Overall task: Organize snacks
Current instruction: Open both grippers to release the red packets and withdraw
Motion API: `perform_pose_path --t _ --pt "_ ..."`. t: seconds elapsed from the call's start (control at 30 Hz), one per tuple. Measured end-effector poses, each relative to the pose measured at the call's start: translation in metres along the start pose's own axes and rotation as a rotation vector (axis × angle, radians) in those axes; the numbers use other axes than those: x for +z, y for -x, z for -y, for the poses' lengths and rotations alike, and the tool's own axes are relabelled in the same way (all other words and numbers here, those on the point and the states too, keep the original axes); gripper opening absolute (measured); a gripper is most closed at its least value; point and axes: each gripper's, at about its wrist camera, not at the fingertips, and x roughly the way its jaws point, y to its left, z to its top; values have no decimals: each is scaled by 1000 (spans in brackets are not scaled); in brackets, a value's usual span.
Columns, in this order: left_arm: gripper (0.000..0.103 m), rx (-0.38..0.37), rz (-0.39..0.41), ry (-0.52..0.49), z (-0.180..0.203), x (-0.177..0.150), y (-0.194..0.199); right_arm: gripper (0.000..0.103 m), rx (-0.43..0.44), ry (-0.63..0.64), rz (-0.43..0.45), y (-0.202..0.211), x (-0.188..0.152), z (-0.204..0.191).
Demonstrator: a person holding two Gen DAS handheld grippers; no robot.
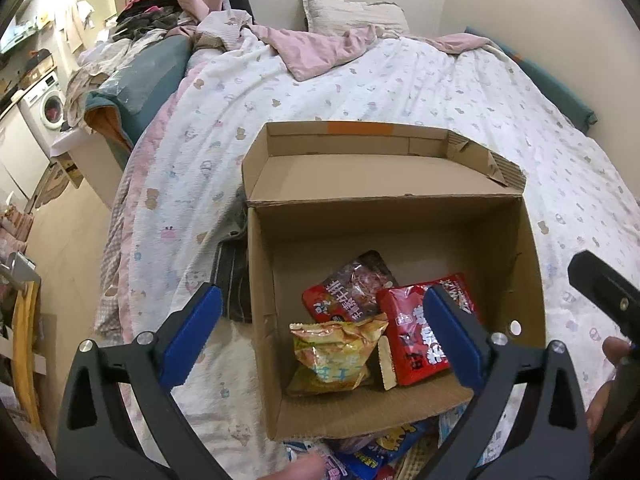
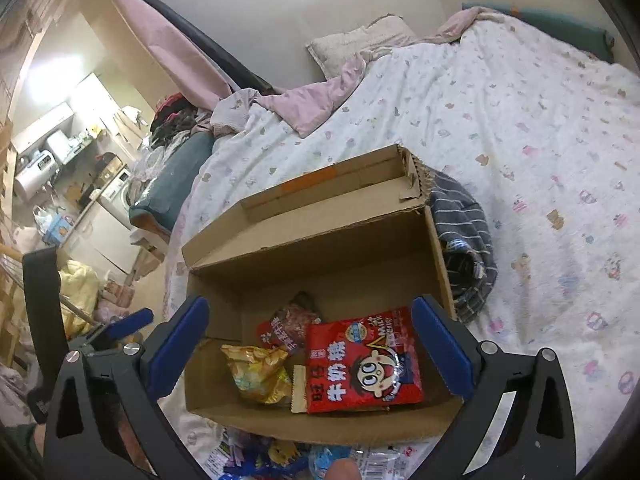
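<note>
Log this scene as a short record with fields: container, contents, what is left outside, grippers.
container: open cardboard box on the bed, flaps up
contents: red cartoon-face snack bag, yellow snack bag, red-and-dark snack bag
left outside: pile of snack packets on the bed before the box's near wall
left gripper: open, empty
right gripper: open, empty, above the box

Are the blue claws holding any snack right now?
No. The left gripper and right gripper are both open and empty above the cardboard box.
</note>
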Motion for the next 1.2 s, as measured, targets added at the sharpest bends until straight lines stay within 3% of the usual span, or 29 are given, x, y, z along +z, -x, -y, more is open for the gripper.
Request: perform_pose_path --t 0.07,0.17,0.5,1.2 --pt "100 -31 13 6 -2 -2 9 103 -6 12 11 6 -2 -3" --pt "100 -8 47 0 -5 -6 23 103 -5 13 26 15 -4 -5" --pt "103 -37 53 -17 -16 -27 46 103 -23 58 124 65 -18 -12" --pt "103 24 2 6 -32 -94 74 103 -109 81 45 94 -81 -21"
